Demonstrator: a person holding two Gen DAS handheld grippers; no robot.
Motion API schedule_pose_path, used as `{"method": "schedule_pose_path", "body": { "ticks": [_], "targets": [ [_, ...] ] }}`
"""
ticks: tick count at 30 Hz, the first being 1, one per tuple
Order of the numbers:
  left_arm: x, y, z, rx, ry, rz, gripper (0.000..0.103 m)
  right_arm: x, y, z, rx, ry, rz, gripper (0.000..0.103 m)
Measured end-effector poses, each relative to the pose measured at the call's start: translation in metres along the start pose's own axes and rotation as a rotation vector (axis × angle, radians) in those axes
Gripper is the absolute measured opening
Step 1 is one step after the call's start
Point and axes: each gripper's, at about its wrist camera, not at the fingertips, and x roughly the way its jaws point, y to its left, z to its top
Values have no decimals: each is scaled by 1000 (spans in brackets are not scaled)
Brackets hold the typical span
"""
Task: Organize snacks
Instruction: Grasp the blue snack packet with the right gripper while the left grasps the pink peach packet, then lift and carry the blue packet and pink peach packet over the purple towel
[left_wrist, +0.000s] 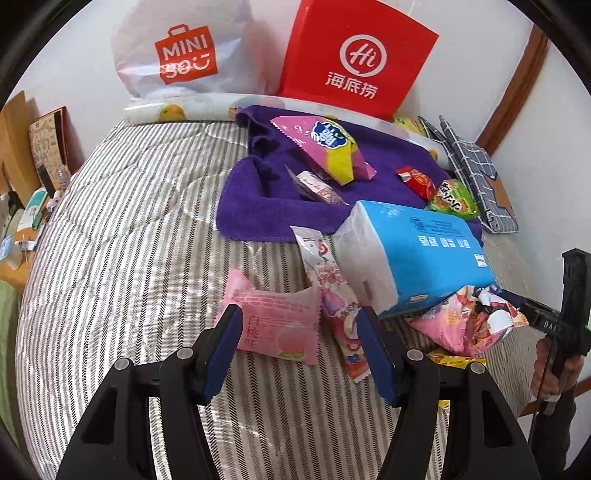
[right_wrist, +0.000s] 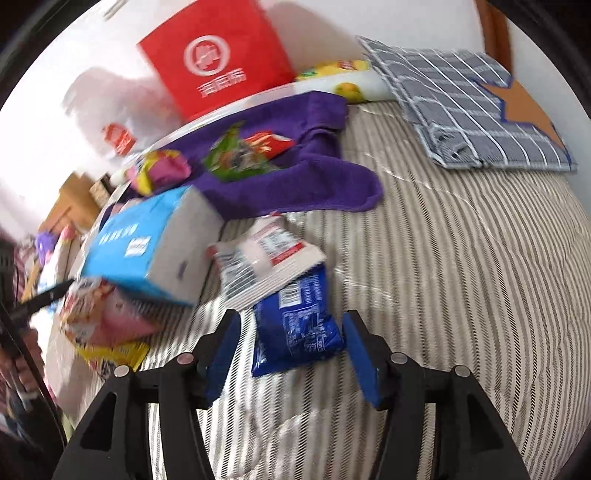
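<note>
In the left wrist view my left gripper (left_wrist: 299, 332) hangs open just above the striped bed cover (left_wrist: 122, 258). A pink peach snack packet (left_wrist: 280, 325) and a long pink-and-white candy packet (left_wrist: 338, 299) lie between its blue pads, neither of them pressed. In the right wrist view my right gripper (right_wrist: 291, 321) is open around a dark blue snack packet (right_wrist: 299, 325), which lies on the cover with small gaps to both pads. A white-and-red packet (right_wrist: 266, 258) rests just beyond it. More snacks lie on a purple towel (left_wrist: 258, 192): a pink-and-yellow bag (left_wrist: 325, 147), a red packet (left_wrist: 417, 181) and a green one (left_wrist: 452, 199).
A blue tissue pack (left_wrist: 417, 251) leans over a pink cartoon bag (left_wrist: 469, 317) and a yellow packet (right_wrist: 114, 352). A red paper bag (left_wrist: 354, 55) and a white shopping bag (left_wrist: 184, 51) stand against the wall. A grey checked pouch (right_wrist: 480, 110) lies far right. A hand (left_wrist: 554, 365) holds the other gripper.
</note>
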Motion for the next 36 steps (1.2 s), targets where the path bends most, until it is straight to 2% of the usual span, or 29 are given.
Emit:
{"method": "schedule_pose_path", "body": {
  "ticks": [5,8,15,21,22,25,30,31,33,36],
  "targets": [
    [-5,2,-2,-2,-3,10,64,15,16,1,-72,-24,-105,64],
    [-9,8,-4,-8,-9,31,64,21,27,0,-137,-42,-237,44],
    [-6,25,-7,-51,3,63,64,6,23,-19,-81,-81,-384,43],
    [16,18,-5,-30,47,54,64,-10,10,-33,24,-98,-396,44],
    [21,14,-5,-21,54,56,67,-11,8,-36,34,-106,-397,44],
    [31,4,-9,23,43,118,73,-11,7,-37,64,-120,-395,45],
    [37,-6,-15,93,2,199,73,-8,11,-35,80,-130,-417,46],
    [36,-6,-16,95,-10,206,71,-6,11,-34,79,-133,-419,46],
    [35,-5,-16,98,-41,226,48,-3,13,-30,74,-134,-419,46],
    [34,0,-14,71,-64,220,44,3,20,-21,30,-120,-427,46]
  ]
}}
